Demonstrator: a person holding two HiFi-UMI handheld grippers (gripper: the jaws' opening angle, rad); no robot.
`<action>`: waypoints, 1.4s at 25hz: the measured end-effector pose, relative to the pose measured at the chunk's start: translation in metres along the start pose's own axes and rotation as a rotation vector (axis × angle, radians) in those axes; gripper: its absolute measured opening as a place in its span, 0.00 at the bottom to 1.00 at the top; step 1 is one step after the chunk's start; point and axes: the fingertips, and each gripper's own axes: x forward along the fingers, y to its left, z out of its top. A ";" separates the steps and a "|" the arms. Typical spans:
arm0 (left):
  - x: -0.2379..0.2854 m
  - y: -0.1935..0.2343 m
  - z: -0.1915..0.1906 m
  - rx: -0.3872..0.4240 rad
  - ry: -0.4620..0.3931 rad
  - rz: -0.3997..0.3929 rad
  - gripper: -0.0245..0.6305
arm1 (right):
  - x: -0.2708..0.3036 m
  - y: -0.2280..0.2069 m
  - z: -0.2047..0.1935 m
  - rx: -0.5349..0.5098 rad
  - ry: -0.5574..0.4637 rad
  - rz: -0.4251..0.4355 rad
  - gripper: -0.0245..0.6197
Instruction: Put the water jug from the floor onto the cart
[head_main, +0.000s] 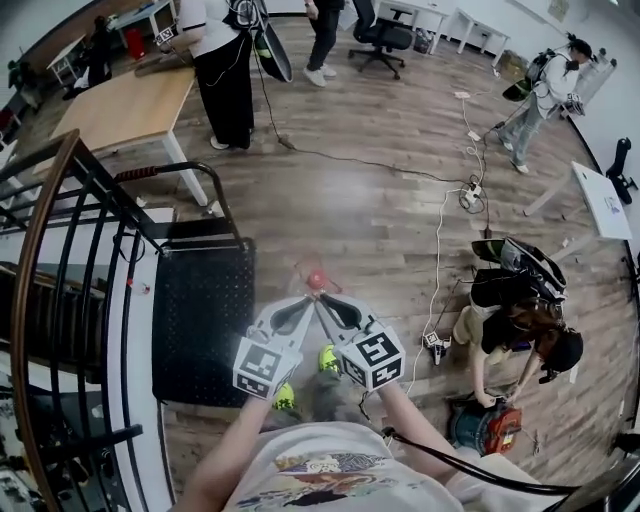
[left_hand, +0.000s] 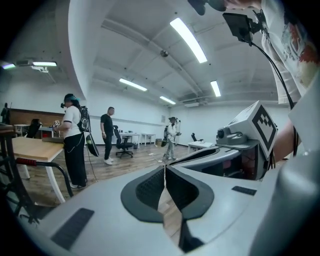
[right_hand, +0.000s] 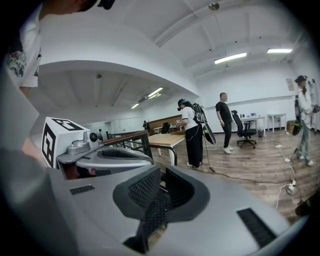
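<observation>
With my left claw (head_main: 308, 300) and right claw (head_main: 322, 301) both pressed together on nothing, what I take for the red-capped water jug (head_main: 316, 280) sits on the floor beside the cart (head_main: 200, 325), so gripping and lifting all remain.

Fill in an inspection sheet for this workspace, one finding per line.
Surface: wood plank floor.
Job's things: black cart left of the grippers, deck empty; water jug not made out, only a small red blob at the jaw tips.
Clutter: red device on the floor by a crouching person.
Grippers: left gripper and right gripper shut, empty, side by side.
Cables: white cable to a power strip; black cable across the floor.
Surroundings: stair railing, wooden table, office chair, people standing.
</observation>
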 end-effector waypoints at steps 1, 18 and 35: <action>0.012 0.004 0.002 0.001 0.005 0.013 0.06 | 0.004 -0.011 0.003 -0.013 0.004 0.009 0.08; 0.145 0.061 -0.027 -0.068 0.083 0.171 0.06 | 0.071 -0.139 -0.012 -0.006 0.064 0.128 0.08; 0.205 0.132 -0.127 -0.067 0.164 0.167 0.07 | 0.173 -0.194 -0.088 -0.004 0.143 0.073 0.11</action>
